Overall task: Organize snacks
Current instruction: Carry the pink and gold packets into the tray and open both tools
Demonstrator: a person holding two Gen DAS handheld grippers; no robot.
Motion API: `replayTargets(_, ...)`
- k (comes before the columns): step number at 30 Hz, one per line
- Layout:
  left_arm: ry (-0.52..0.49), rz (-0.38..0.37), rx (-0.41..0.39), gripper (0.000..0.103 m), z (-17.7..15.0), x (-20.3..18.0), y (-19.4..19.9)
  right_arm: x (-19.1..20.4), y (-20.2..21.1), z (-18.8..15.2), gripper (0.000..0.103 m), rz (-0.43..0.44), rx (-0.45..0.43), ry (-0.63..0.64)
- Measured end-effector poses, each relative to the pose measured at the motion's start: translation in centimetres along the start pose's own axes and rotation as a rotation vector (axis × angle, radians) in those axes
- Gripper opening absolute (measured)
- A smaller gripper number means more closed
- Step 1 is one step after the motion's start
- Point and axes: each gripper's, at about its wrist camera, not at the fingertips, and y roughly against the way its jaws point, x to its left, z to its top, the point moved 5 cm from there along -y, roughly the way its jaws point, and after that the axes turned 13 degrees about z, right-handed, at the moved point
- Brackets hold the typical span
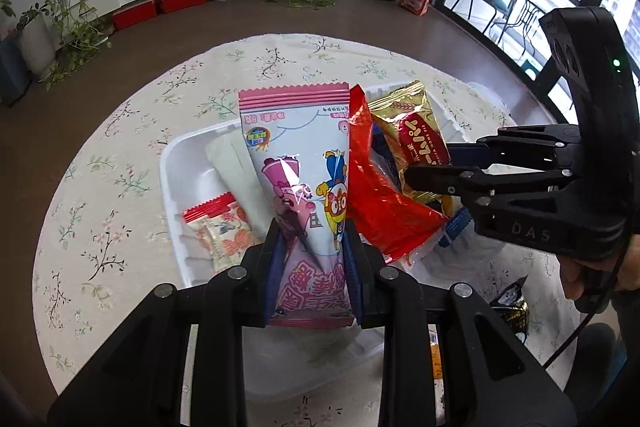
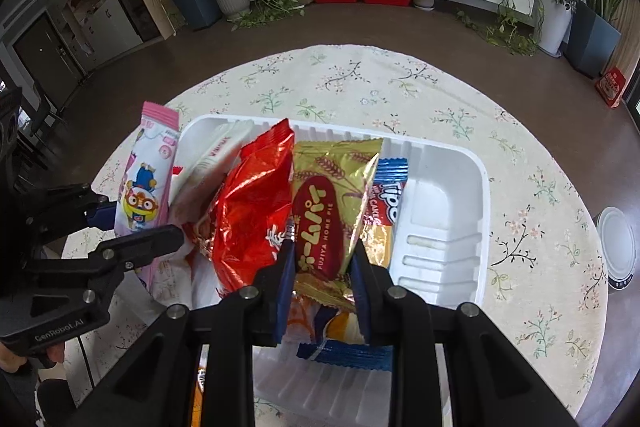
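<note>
My left gripper (image 1: 314, 231) is shut on a pink and white cartoon snack packet (image 1: 296, 155), held upright over the white tray (image 1: 170, 179); the packet also shows in the right wrist view (image 2: 148, 187). My right gripper (image 2: 324, 255) is shut on a gold Fujiya Home Pie packet (image 2: 328, 203), upright over the tray (image 2: 448, 195); it also shows in the left wrist view (image 1: 416, 131). A red foil packet (image 2: 252, 207) and a blue Tipo packet (image 2: 390, 195) lie in the tray beside it. A white packet (image 1: 236, 171) and a red-edged packet (image 1: 220, 223) lie at the tray's left.
The tray sits on a round table with a floral cloth (image 2: 360, 79). A dark packet (image 1: 512, 307) lies on the cloth at the near right. A white round lid (image 2: 616, 243) is beyond the table's right edge. Floor, plants and a TV cabinet lie behind.
</note>
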Motion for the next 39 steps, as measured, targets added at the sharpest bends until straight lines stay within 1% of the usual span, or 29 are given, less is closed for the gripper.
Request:
replayTargets(4,-0.012,0.026,0.046,0.025,0.4,-0.5,-2.0,-0.1,-0.9,0.1,0.029,-0.007,0.012,0.001)
replayTargets(11,-0.025,0.035,0.081,0.025,1.2,-0.4,-4.0,0.0,-1.8,0.3,0.029,-0.009,0.027,0.003)
replayTargets(16,-0.003,0.022,0.075,0.025,1.3,-0.3,-4.8,-0.1,-1.9,0.2,0.029,-0.010,0.025,0.003)
replayTargets(20,0.003,0.020,0.061,0.025,0.8,-0.6,-4.6,-0.9,-2.9,-0.7,0.029,-0.027,0.055,-0.032)
replayTargets(23,0.010,0.010,0.058,0.025,0.5,-0.5,-4.7,-1.6,-2.8,-1.0,0.029,0.011,0.036,-0.073)
replayTargets(27,0.000,0.022,0.053,0.025,0.2,-0.8,-5.2,-1.1,-2.9,-0.8,0.029,-0.021,0.045,-0.036)
replayTargets(30,0.004,0.020,0.047,0.025,0.1,-0.8,-4.9,-1.1,-2.8,-0.8,0.029,-0.024,0.044,-0.037)
replayTargets(33,0.000,0.031,0.037,0.026,-0.1,-1.0,-4.7,-1.2,-2.6,-0.8,0.032,-0.025,0.044,-0.041)
replayTargets(35,-0.002,0.038,0.036,0.026,-0.1,-1.2,-4.7,-1.0,-2.5,-0.9,0.032,-0.032,0.047,-0.034)
replayTargets(39,0.016,0.032,0.028,0.028,-0.1,-1.2,-4.2,-0.7,-2.0,-0.8,0.034,-0.055,0.042,-0.018)
